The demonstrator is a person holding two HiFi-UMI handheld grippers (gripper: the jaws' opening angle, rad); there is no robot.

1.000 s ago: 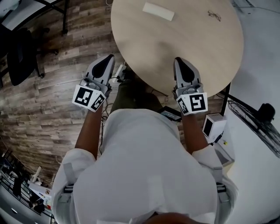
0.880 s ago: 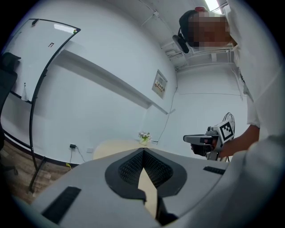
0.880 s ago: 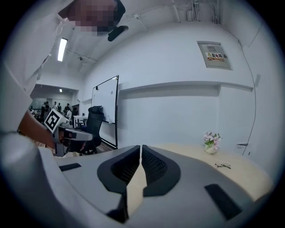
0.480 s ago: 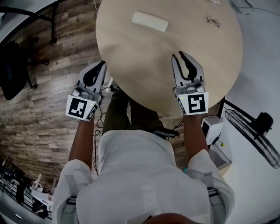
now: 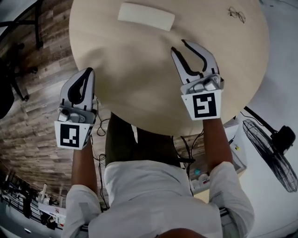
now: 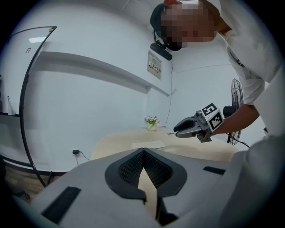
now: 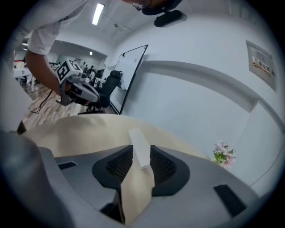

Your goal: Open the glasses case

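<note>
A shut white glasses case [image 5: 145, 16] lies on the far side of the round wooden table [image 5: 139, 93]. My right gripper [image 5: 179, 46] hovers over the table short of the case, its jaws opening with nothing between them. In the right gripper view the case [image 7: 137, 139] shows far ahead through the gap of that gripper [image 7: 141, 148]. My left gripper [image 5: 88, 71] is shut and empty at the table's left edge. The left gripper view shows its tips [image 6: 143, 151] meeting, with the case [image 6: 149, 144] and the right gripper [image 6: 177, 129] beyond them.
A pair of glasses [image 5: 237, 14] lies at the table's far right. A small pot of flowers [image 6: 152, 121] stands at the far rim. A floor fan [image 5: 274, 155] and a white box stand on the right; wood floor and cables lie below on the left.
Both grippers have moved forward and down toward the table. The right gripper's jaws have gone from shut to wide apart. The left gripper has stayed shut.
</note>
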